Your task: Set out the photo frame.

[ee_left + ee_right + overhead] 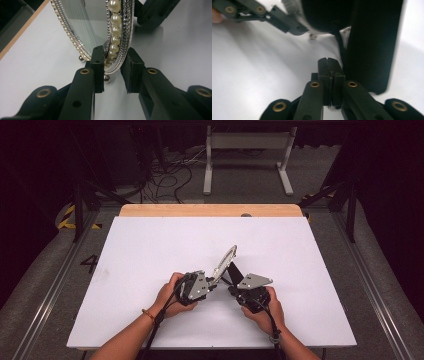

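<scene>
The item under handling was an oval picture frame [223,263] with a silver, pearl-beaded rim and a glass pane, standing tilted near the middle of the white worktop [150,245], between the two hands.

In the left gripper view, the left gripper [113,66] had its jaws partly closed around the lower edge of the frame, one pad on the glass side and the other on the back. The near pad sat against the rim; whether the far pad pressed fully could not be confirmed. Two small ball feet [106,78] showed below the rim, at or just above the surface.

The right gripper [328,63] had its jaws fully closed. No item could be seen between them. It lay just beside the black back stand [372,47] of the frame, touching or nearly so; contact could not be settled.

Risks noted:
- The grip was on a narrow, rounded, beaded edge. A twist of the left hand could let the rim slip out, and the frame would fall flat on the worktop.
- Harder squeezing would load the glass near its edge and might crack it or dislodge pearls.
- A sideways push from the closed right gripper against the stand could fold or overstrain its hinge, or lever the frame out of the left jaws.
- The ball feet could skid on the smooth surface.
</scene>
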